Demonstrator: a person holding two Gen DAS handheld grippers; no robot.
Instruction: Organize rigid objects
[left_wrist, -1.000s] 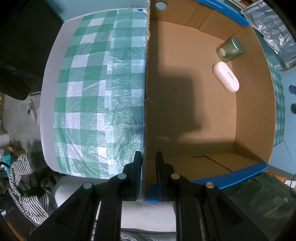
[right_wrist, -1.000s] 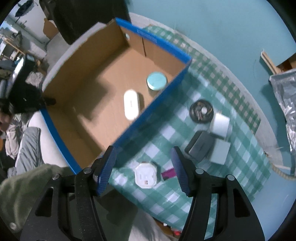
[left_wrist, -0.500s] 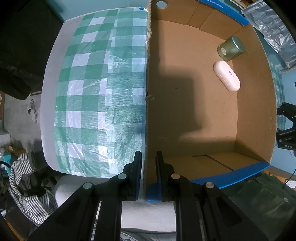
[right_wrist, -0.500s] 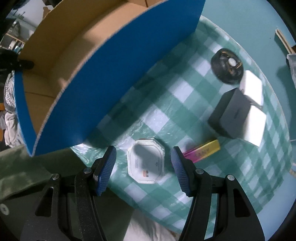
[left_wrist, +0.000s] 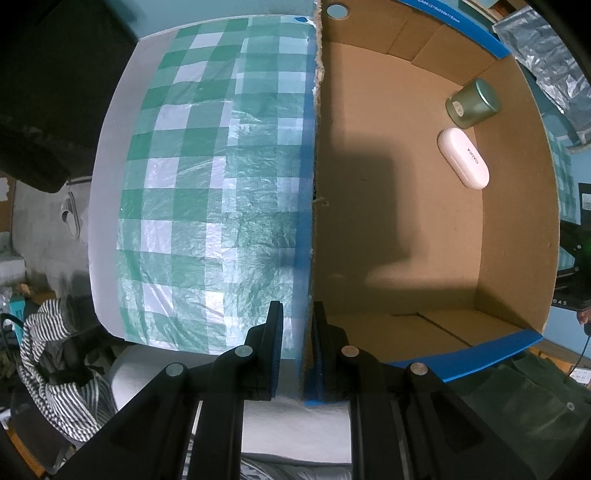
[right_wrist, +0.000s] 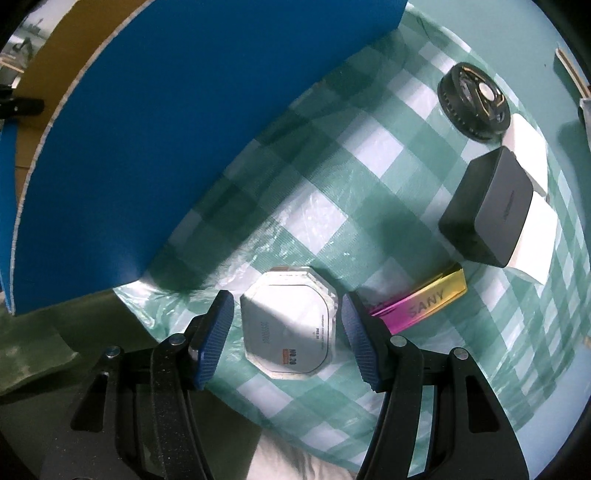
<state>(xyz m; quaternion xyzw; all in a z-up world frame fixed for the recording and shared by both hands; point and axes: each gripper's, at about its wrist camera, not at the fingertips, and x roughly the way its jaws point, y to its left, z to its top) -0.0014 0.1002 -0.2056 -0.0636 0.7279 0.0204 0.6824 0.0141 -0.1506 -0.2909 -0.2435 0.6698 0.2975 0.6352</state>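
Note:
My left gripper (left_wrist: 297, 332) is shut on the near end of the cardboard box's left wall (left_wrist: 314, 184), one finger on each side. Inside the box lie a green round tin (left_wrist: 472, 103) and a white oval case (left_wrist: 463, 158) at the far right. In the right wrist view my right gripper (right_wrist: 288, 325) stands open, low over the checked cloth. A white octagonal box (right_wrist: 290, 325) lies between its blue pads (right_wrist: 218, 332) with a gap on each side. Just right of it lies a pink-to-gold bar (right_wrist: 424, 299).
The box's blue outer wall (right_wrist: 166, 129) rises close on the left of my right gripper. Further right on the cloth are a dark grey case (right_wrist: 487, 210), two white blocks (right_wrist: 528, 147) and a black round disc (right_wrist: 474, 99). Striped clothing (left_wrist: 55, 350) lies off the table's left edge.
My right gripper has come down from above the box to the cloth, and now straddles the octagonal box. The left gripper has stayed where it was on the box wall.

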